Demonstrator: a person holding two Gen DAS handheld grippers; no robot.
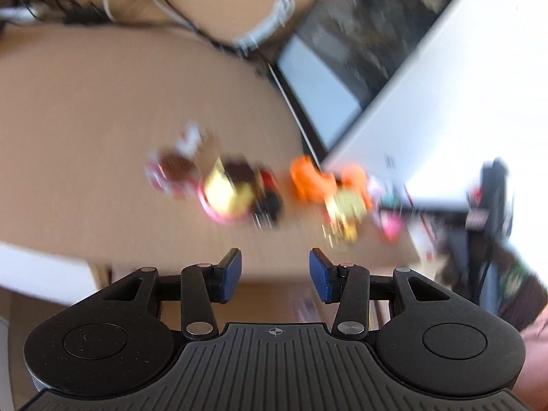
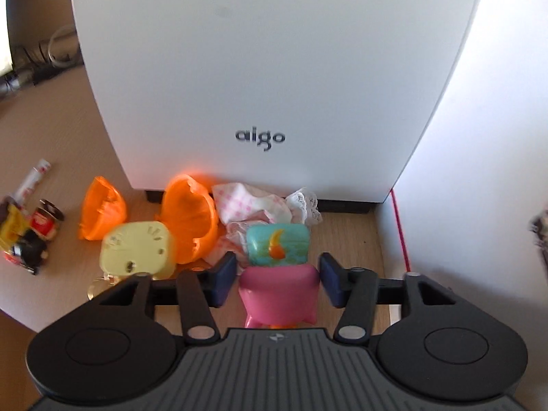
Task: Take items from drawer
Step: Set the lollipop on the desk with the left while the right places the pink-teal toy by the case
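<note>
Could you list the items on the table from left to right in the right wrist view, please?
Red-and-white tube → small red can → left orange shell half → pale yellow toy → right orange shell half → teal-and-pink toy.

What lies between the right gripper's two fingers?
In the right wrist view, a pink and teal toy stands between the right gripper's open fingers, untouched.

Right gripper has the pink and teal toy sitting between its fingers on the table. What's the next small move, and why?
Probably lift the right gripper straight up and back, away from the pink and teal toy. Its jaws stand apart with a gap on each side of the toy, which seems to rest on the table beside the orange shells, so it looks set down already.
</note>
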